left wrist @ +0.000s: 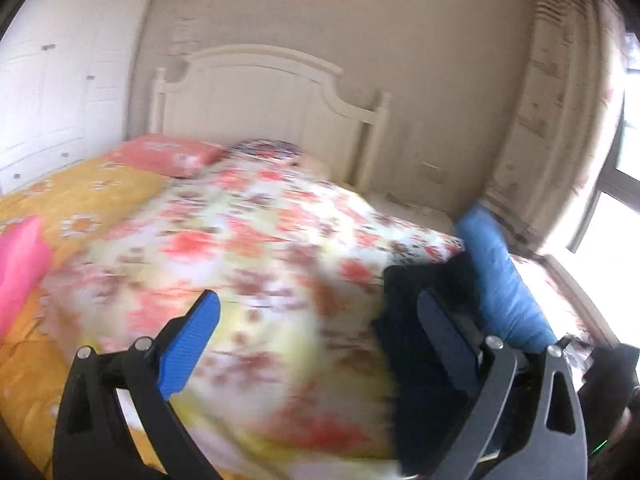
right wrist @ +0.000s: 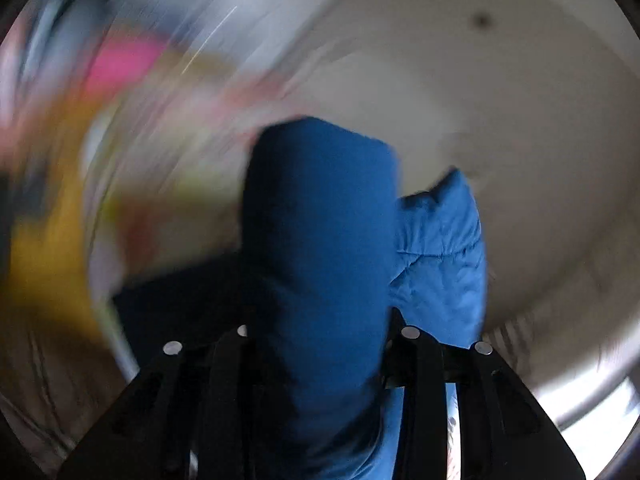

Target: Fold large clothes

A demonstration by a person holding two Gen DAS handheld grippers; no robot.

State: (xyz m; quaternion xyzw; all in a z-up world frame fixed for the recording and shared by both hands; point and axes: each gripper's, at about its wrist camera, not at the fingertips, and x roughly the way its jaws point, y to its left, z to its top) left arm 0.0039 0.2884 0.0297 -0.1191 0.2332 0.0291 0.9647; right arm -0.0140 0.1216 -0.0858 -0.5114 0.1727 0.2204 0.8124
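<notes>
A blue padded jacket point(right wrist: 320, 220) bulges up between the jaws of my right gripper point(right wrist: 320, 336), which is shut on it; the fabric hides the fingertips. A lighter fold of the jacket hangs to the right, and a dark part point(right wrist: 180, 300) lies at the lower left. In the left wrist view the same blue jacket point(left wrist: 500, 280) hangs at the right edge of the bed, with its dark part point(left wrist: 416, 304) behind my right finger. My left gripper point(left wrist: 316, 300) is open wide over the floral quilt, with nothing between its blue pads point(left wrist: 188, 344).
A floral quilt point(left wrist: 248, 248) covers the bed over an orange sheet point(left wrist: 80, 200). A pink cloth point(left wrist: 20, 264) lies at the left, and a salmon pillow point(left wrist: 168, 154) by the white headboard point(left wrist: 264, 96). A white wardrobe point(left wrist: 60, 80) stands at the left, a window point(left wrist: 624, 184) at the right.
</notes>
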